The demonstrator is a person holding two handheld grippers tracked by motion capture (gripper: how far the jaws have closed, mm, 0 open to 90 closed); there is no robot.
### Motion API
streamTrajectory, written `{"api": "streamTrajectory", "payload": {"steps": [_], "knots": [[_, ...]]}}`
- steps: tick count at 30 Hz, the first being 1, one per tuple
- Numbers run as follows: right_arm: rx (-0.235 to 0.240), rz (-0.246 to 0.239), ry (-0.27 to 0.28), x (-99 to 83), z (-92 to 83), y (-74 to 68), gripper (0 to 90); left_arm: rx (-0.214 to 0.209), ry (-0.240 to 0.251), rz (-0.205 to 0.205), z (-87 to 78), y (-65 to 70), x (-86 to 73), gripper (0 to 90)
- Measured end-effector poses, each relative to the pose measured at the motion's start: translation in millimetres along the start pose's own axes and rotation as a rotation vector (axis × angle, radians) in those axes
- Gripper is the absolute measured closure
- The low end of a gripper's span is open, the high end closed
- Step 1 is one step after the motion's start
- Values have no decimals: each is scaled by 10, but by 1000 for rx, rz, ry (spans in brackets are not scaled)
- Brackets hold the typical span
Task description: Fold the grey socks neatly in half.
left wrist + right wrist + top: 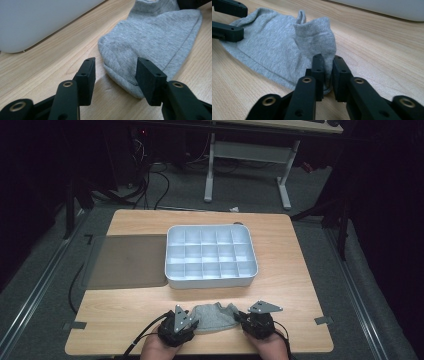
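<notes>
- Lying flat on the left part of the wooden table [280, 285]: a dark translucent mat [127, 261], its right edge just beside the tray.
- Cable [142, 336], black, trailing from the left gripper toward the near edge of the table.
- Left gripper [189, 319], held in the person's left hand [156, 347] at the near edge, grey three-cornered plate on top. Jaws stand apart in the left gripper view [115, 72]; the rounded end of the sock lies between them, the right jaw against the fabric's edge, the left jaw clear of it with bare wood between. No grip made; released.
- Grey sock [216, 316], knitted, lying on the table between the two grippers, near the front edge and in front of the tray without touching it. In the left gripper view [152, 40] it rests flat, its hemmed edge curving round the near end. In the right gripper view [277, 50] the end nearest that gripper is lifted into an upright fold.
- White compartment tray [210, 254], rectangular, divided into a grid of small cells, standing at the middle of the table; its smooth outer wall shows in the left gripper view [37, 22] and in the right gripper view [392, 8].
- Right gripper [246, 318], held in the person's right hand [267, 347], grey plate on top. In the right gripper view [328, 72] the jaws are drawn nearly together, pinching the raised fold of the sock between the pads; clenched on the fabric.
</notes>
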State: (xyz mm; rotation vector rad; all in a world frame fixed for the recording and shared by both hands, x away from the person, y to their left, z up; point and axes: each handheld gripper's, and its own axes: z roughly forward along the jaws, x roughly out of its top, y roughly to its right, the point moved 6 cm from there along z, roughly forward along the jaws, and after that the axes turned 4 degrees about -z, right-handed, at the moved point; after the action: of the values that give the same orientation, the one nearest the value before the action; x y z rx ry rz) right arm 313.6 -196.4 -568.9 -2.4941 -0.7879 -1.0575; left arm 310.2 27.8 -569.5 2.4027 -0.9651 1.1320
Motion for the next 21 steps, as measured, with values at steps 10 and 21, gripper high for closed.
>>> {"api": "streamTrajectory", "payload": {"steps": [10,21], "knots": [[-3,-3,42,41,-85,-10,869,3,-3,-2,-7,-8,-6,507],[10,-2,47,39,-68,-13,867,-93,51,-58,-62,90,208,607]]}}
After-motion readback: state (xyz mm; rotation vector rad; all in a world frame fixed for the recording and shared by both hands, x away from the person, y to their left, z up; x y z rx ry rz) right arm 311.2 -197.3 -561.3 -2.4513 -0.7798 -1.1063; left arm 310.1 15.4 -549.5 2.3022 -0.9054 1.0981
